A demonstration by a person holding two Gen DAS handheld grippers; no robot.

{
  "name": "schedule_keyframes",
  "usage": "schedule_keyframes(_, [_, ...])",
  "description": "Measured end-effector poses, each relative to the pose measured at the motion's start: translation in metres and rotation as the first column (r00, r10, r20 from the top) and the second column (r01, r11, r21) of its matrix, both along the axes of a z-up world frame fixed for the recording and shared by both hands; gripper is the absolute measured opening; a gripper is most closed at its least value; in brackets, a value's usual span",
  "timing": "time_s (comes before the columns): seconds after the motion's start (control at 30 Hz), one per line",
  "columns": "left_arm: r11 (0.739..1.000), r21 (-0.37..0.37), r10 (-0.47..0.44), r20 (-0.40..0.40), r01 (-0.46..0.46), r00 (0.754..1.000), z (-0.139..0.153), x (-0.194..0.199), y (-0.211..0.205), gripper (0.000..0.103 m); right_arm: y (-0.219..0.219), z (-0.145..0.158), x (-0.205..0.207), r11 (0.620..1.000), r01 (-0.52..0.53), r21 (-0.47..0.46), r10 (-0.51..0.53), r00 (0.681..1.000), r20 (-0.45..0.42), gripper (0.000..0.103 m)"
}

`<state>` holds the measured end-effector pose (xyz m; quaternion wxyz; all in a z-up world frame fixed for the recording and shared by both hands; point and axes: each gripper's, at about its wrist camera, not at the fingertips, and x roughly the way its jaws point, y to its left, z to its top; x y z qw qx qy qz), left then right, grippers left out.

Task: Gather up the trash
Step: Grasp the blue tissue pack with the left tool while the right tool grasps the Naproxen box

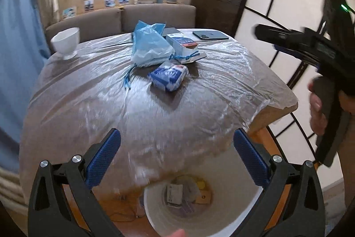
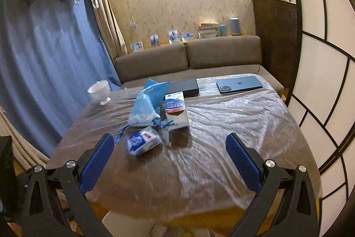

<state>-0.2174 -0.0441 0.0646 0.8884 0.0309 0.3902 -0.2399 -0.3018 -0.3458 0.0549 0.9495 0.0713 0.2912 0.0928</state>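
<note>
Likely, either spread-wide, empty claw (image 2: pixel 169 157) could snag the desk's loose plastic film (image 2: pixel 233 126) reaching the centre-frame tissue pack (image 2: pixel 143 141), dragging the upper-right phone (image 2: pixel 239 84).

Black tongs (image 2: pixel 169 157), blue ribbed pads (image 2: pixel 96 162)

Left gripper (image 1: pixel 176 159): jaws wide apart, nothing between them, above white bin (image 1: pixel 155 214) holding scraps. On plastic-covered table (image 1: pixel 88 103): blue bag (image 1: pixel 150 46), tissue pack (image 1: pixel 168 77) just beside it, box (image 1: pixel 184 46), bowl (image 1: pixel 66 42), phone (image 1: pixel 210 35). Right gripper (image 1: pixel 310 43) at right edge.
</note>
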Motion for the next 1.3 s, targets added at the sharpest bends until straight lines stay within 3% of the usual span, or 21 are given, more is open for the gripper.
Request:
schedule_keyframes(0.3, [0.994, 0.038, -0.104, -0.005, 0.104, 0.995, -0.018, 0.081, -0.017, 0.102, 0.023, -0.029, 0.102, 0.999, 0.006, -0.053, -0.012, 0.993, -0.117, 0.098])
schedule_keyframes(0.47, [0.986, 0.057, -0.153, -0.018, 0.154, 0.988, -0.032, 0.110, -0.029, 0.101, 0.031, -0.049, 0.143, 0.997, 0.009, -0.077, -0.023, 0.983, -0.180, 0.091])
schedule_keyframes(0.57, [0.984, 0.041, -0.171, -0.046, 0.173, 0.984, -0.039, 0.124, -0.032, 0.096, 0.034, -0.059, 0.163, 0.996, 0.010, -0.093, -0.029, 0.976, -0.214, 0.085])
schedule_keyframes(0.73, [0.979, 0.035, -0.197, -0.098, 0.202, 0.975, -0.048, 0.138, -0.039, 0.072, 0.042, -0.069, 0.184, 0.994, -0.014, -0.113, -0.015, 0.968, -0.252, 0.081])
schedule_keyframes(0.9, [0.973, 0.039, -0.223, -0.096, 0.228, 0.970, -0.047, 0.137, -0.045, 0.067, 0.045, -0.074, 0.193, 0.993, -0.027, -0.118, -0.006, 0.963, -0.271, 0.078])
schedule_keyframes(1.13, [0.970, 0.058, -0.230, -0.080, 0.235, 0.970, -0.044, 0.128, -0.053, 0.058, 0.048, -0.082, 0.200, 0.990, -0.053, -0.133, 0.011, 0.954, -0.300, 0.047])
schedule_keyframes(1.3, [0.971, 0.052, -0.229, -0.077, 0.233, 0.970, -0.043, 0.120, -0.050, 0.054, 0.042, -0.078, 0.190, 0.995, -0.027, -0.094, 0.000, 0.961, -0.276, 0.047])
